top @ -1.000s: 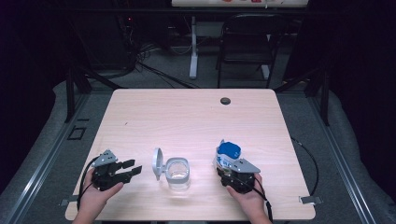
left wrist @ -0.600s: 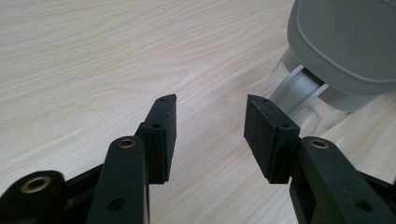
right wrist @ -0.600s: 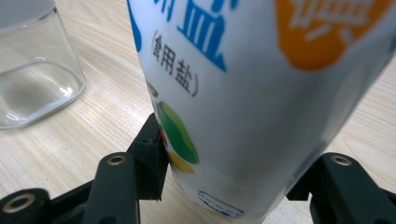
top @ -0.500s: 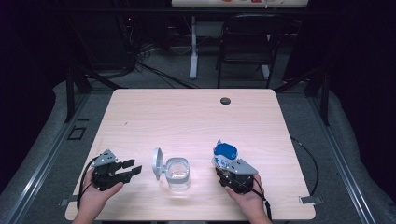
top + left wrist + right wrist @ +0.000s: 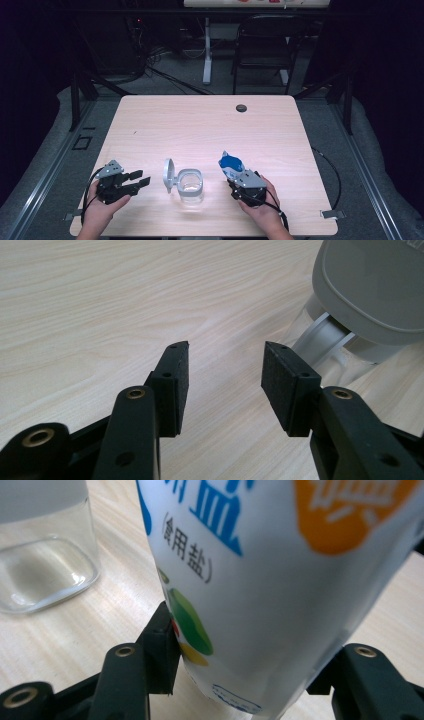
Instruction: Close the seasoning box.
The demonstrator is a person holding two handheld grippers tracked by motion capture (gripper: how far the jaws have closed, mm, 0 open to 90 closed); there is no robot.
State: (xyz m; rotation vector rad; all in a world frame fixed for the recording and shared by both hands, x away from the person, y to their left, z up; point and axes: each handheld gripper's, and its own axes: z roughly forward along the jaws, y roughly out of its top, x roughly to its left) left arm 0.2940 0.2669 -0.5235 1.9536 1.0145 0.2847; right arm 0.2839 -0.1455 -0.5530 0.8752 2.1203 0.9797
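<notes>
A clear square jar (image 5: 191, 186) stands near the table's front edge, its grey hinged lid (image 5: 169, 176) flipped open to the left. My left gripper (image 5: 140, 179) rests left of the jar, open and empty, pointing at the lid. In the left gripper view the jaws (image 5: 225, 365) stand apart over bare wood, with the lid (image 5: 370, 285) ahead to the right. My right gripper (image 5: 232, 171) is shut on a white and blue salt bag (image 5: 230, 162), just right of the jar. In the right gripper view the bag (image 5: 280, 580) sits between the jaws, with the jar (image 5: 45, 555) at the left.
The light wooden table (image 5: 200, 125) has a dark round grommet (image 5: 241, 107) near its far edge. A black chair (image 5: 265, 45) and cables stand on the floor beyond the table. Metal rails run along both sides.
My right gripper has carried the salt bag a little left toward the jar and slightly up. The left gripper and the jar have stayed put.
</notes>
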